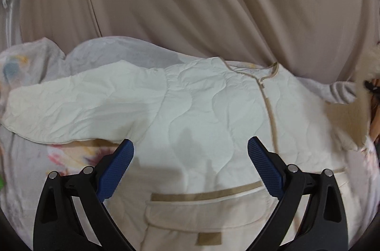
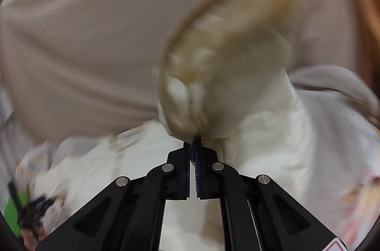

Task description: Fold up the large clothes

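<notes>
The right gripper (image 2: 192, 146) is clenching the quilted jacket's (image 1: 201, 108) sleeve; the left gripper (image 1: 190, 156), fingers released, is hovering above — draw the sleeve smoothly across.

What I can't make out from either wrist camera

On my right wrist view the jacket (image 2: 228, 56) bunched above the right gripper (image 2: 193, 144) is smeared by motion, so I can't tell which part the pinched-together pads have caught; a dark object (image 2: 30, 206) at lower left is too blurred to name. On my left wrist view the jacket's pocket (image 1: 204, 210) runs off the bottom edge, and a fluffy thing (image 1: 372, 61) is cut by the right edge.
</notes>
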`<action>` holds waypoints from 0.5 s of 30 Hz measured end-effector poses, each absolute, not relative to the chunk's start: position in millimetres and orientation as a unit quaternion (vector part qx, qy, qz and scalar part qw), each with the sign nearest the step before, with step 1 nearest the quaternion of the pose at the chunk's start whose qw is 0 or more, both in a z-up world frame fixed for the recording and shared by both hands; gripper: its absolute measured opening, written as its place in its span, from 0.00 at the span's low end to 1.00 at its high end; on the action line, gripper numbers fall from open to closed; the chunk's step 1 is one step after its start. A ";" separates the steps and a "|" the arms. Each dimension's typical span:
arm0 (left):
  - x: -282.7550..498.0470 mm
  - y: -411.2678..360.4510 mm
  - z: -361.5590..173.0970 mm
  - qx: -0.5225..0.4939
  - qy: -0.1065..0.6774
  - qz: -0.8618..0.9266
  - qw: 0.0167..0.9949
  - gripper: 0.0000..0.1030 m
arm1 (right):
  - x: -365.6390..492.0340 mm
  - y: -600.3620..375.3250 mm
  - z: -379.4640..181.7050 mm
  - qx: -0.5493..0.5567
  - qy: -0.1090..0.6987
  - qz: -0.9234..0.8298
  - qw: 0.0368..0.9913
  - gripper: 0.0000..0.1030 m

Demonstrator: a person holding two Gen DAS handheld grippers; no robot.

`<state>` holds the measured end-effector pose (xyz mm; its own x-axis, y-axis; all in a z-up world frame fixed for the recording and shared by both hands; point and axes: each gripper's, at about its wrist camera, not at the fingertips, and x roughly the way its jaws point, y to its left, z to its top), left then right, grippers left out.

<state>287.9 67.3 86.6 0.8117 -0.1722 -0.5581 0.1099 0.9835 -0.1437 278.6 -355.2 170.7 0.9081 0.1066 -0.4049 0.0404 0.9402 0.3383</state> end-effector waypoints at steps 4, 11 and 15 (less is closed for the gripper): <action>307.1 70.7 84.8 -0.106 0.317 -0.109 0.936 0.92 | 339.0 -212.9 138.7 0.102 0.279 0.139 0.945 0.06; 348.2 66.4 57.0 -0.166 0.370 -0.145 0.902 0.92 | 363.3 -101.3 60.0 0.013 0.388 0.200 0.899 0.20; 372.9 56.8 36.5 -0.186 0.409 -0.163 0.878 0.92 | 317.6 -152.5 77.2 0.045 0.348 0.195 0.916 0.47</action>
<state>372.9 56.8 36.5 0.6122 -0.4389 -0.6577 0.1343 0.8774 -0.4605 317.6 -152.5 77.2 0.6821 0.3886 -0.6195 -0.3254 0.9199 0.2189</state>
